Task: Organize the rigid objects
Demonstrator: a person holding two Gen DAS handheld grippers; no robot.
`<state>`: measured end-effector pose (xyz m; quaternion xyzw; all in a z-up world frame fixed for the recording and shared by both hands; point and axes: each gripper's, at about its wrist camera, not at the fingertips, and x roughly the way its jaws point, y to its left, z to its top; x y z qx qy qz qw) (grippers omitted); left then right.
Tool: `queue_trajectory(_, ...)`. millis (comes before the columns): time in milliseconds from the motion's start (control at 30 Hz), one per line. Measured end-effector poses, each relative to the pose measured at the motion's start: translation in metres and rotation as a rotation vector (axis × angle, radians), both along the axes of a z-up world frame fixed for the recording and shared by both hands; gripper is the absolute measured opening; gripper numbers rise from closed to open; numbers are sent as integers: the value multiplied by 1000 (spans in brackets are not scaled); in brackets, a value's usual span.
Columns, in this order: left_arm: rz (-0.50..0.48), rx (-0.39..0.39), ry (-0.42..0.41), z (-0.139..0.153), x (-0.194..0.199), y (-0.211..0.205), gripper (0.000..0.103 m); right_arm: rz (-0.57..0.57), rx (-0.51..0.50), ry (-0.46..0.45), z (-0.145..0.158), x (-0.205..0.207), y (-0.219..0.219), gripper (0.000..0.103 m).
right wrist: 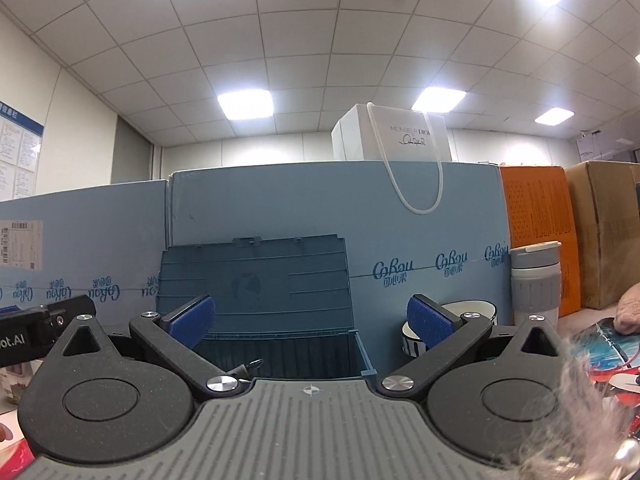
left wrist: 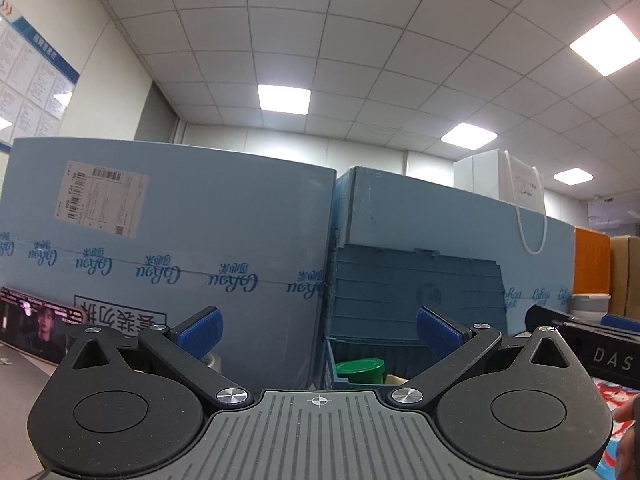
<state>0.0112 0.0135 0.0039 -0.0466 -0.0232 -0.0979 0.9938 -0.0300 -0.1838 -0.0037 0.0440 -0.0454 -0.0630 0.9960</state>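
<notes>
Half of green tub [left wrist: 360, 372] hidden behind bin wall [left wrist: 330, 364].

Above you runs a suspended ceiling [left wrist: 360, 40] of white square tiles, with several flat light panels [left wrist: 284, 99] set into it and all lit, over pale walls [right wrist: 80, 120]; on the wall to your left hangs a blue-framed notice board [left wrist: 32, 80] covered in printed sheets. Ahead of you, large light-blue cartons [right wrist: 320, 208] printed with dark blue lettering stand side by side like a partition, one bearing a white shipping label [left wrist: 102, 198]. A white paper bag [right wrist: 404, 136] with cord handles sits on top of them, and to your right stand an orange box [right wrist: 536, 216] and a brown cardboard box [right wrist: 604, 232].
</notes>
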Motion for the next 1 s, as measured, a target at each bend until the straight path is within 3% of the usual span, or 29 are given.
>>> queue_trajectory(233, 34, 27, -29, -1, -6, -3, 103, 30, -12, 42, -1, 2, 4, 103)
queue_trajectory(1000, 97, 45, -23, 1, -5, -3, 103, 32, -32, -8, -1, -8, 7, 103)
